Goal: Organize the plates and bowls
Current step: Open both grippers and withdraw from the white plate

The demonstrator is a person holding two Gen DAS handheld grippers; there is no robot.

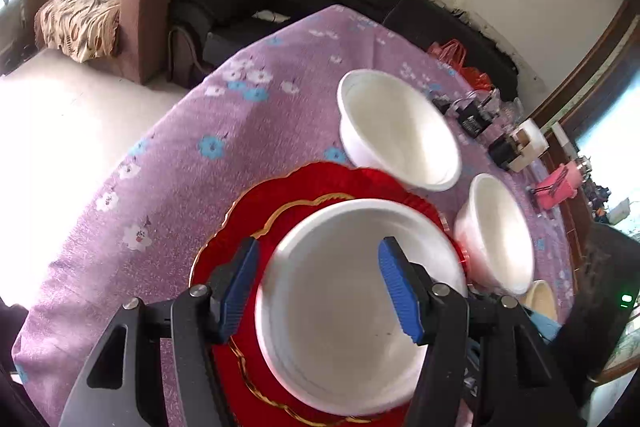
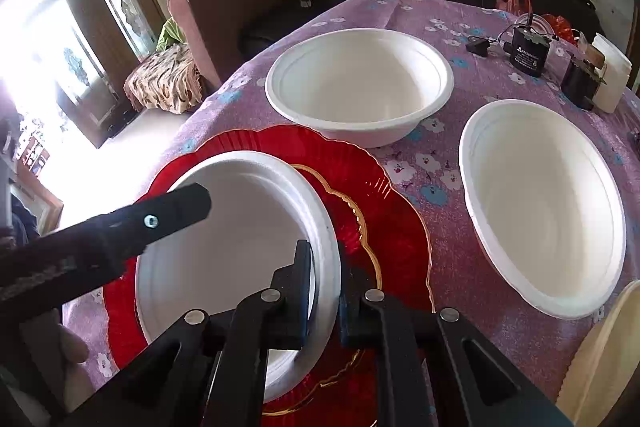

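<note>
Right wrist view puts the white bowl (image 2: 240, 247) directly ahead of me, sitting on the red plate (image 2: 392, 227) with the gold scalloped trim. My right gripper (image 2: 326, 291) is clamped on that bowl's near-right rim, one finger inside the wall and the other outside it, with the rim pinched between them. From the left wrist view the same white bowl (image 1: 352, 307) fills the space ahead of my left gripper (image 1: 320, 291), whose blue-padded fingers (image 1: 400, 295) are spread wide: one pad hangs over the bowl's interior, the other over the red plate (image 1: 248, 219) just outside the bowl's left edge. I cannot tell whether either pad touches anything. A dark finger of my left tool also crosses the left side of the right wrist view, over the bowl.

Beyond the plate, a second white bowl (image 2: 360, 83) stands upright on the purple flowered tablecloth (image 2: 448, 23), its base just beside the plate's far edge. A third white bowl (image 2: 540, 203) sits to the right, apart from the plate. A cream rim (image 2: 600, 359) shows at the lower right corner. Near the table's far right edge are a black canister (image 2: 528, 51) with wires and a white container (image 2: 612, 75).
</note>
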